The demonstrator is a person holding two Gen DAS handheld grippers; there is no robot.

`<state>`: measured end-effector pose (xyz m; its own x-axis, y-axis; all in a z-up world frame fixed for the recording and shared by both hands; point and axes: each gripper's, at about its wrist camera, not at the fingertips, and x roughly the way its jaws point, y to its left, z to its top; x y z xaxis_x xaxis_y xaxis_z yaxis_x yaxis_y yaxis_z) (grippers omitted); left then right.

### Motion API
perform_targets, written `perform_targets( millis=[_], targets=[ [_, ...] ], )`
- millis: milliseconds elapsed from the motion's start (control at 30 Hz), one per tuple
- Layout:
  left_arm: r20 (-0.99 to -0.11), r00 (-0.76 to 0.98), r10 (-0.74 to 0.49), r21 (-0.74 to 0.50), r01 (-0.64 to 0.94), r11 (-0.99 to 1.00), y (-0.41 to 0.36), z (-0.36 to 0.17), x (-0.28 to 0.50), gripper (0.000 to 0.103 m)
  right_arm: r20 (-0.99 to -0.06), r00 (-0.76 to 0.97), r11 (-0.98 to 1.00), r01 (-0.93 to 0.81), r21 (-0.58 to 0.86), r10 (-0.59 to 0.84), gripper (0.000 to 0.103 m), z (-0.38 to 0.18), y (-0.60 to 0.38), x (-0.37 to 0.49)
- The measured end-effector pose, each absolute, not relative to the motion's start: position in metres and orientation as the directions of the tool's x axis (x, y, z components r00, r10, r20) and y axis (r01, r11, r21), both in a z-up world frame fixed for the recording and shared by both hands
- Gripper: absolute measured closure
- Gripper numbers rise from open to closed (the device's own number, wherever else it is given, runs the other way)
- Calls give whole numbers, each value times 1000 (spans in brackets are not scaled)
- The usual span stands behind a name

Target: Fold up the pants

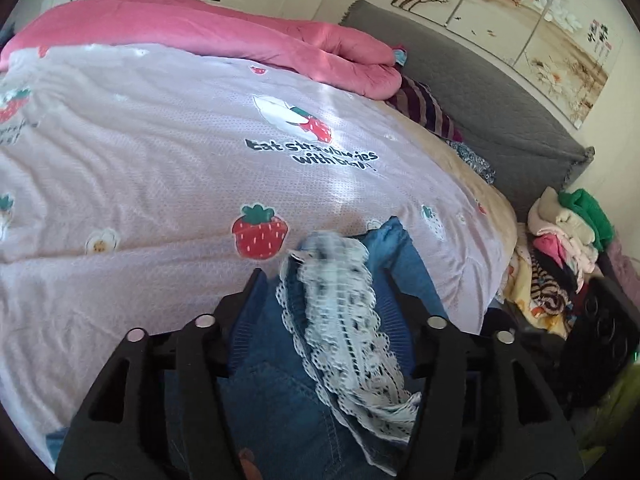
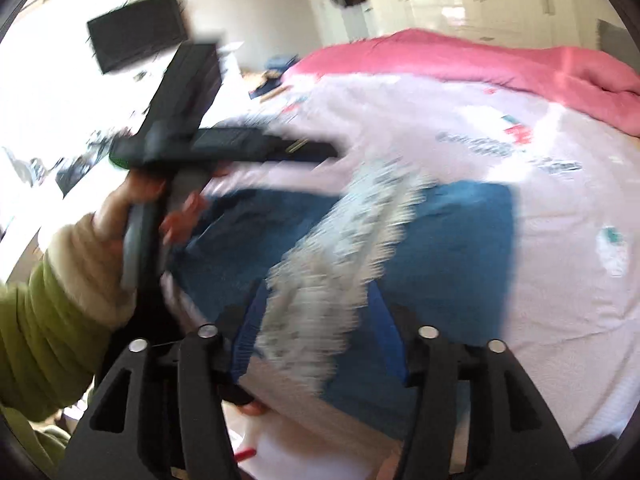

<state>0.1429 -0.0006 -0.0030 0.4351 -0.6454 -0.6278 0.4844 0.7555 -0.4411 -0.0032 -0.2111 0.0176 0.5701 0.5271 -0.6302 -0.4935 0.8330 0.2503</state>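
Pants: the blue pants point(image 1: 272, 380) with a white lace strip point(image 1: 344, 320) lie on the pink strawberry bed cover point(image 1: 140, 168), near its front edge.
Left gripper point(image 1: 320, 284): jaws apart, not pinching; the lace and blue cloth sit between its fingers.
Right gripper point(image 2: 316, 300): jaws apart too; the blurry lace runs up between them.
Long way: the lace points away from both grippers, slanting across the bed.
Nearer hand: cannot tell; both hover right over the pants.
Left hand point(image 2: 132, 208): it holds its gripper over the pants' left side.

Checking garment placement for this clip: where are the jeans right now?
The jeans lie on the strawberry-print bedspread near its front edge, lace trim on top, in both wrist views.
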Motion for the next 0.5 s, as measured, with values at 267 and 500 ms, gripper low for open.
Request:
perform_targets(
  millis=[267,500],
  targets=[
    [-642,363,-675,-528,429,733,-9,-25,155,41,-656,668,924,-358,133,353,37,28,-259,45],
    [-670,283,-686,-603,332,726,-22,-50,189,52,-690,654,934,-345,93,311,36,9,-261,86]
  ],
)
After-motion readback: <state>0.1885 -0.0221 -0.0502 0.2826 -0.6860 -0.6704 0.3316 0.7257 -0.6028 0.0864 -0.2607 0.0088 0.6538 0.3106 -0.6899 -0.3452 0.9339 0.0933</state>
